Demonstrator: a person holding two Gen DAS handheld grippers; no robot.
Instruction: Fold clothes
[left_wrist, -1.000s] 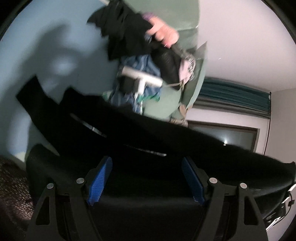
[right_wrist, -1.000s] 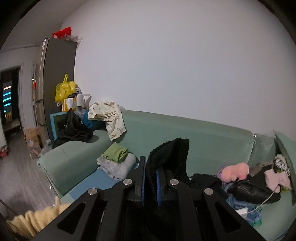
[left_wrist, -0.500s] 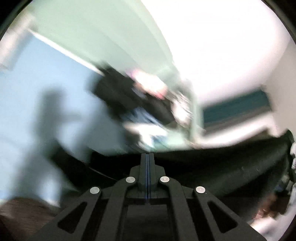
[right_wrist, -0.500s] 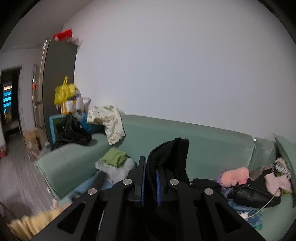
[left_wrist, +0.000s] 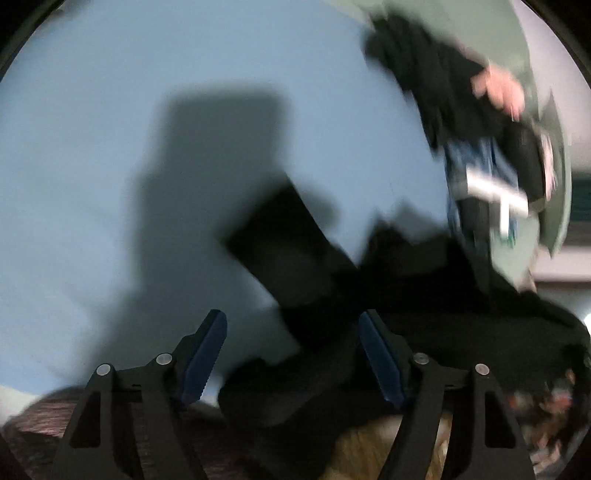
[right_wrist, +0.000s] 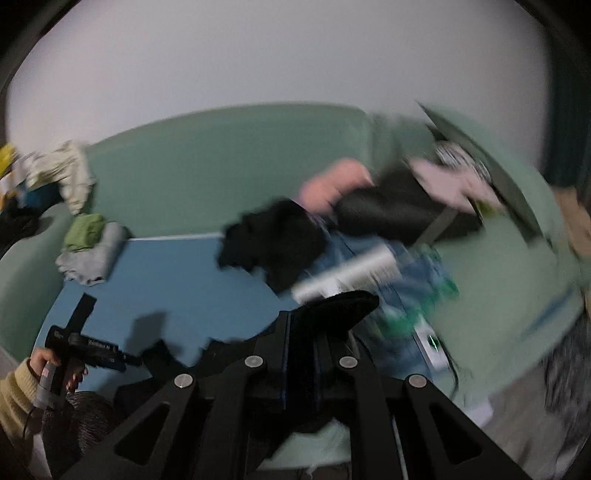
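Reopened since 0.5 s ago, left gripper (left_wrist: 291, 354) stands wide beside black garment (left_wrist: 424, 314); right gripper (right_wrist: 301, 354) clamps its edge; garment unfolded, folding remains.

Open left gripper (left_wrist: 291, 360) over black garment (left_wrist: 332, 295) on blue surface (left_wrist: 110, 129)

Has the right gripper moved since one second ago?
Yes. The right gripper, shut on the black garment, has tipped downward: the sofa backrest now sits higher in its view.
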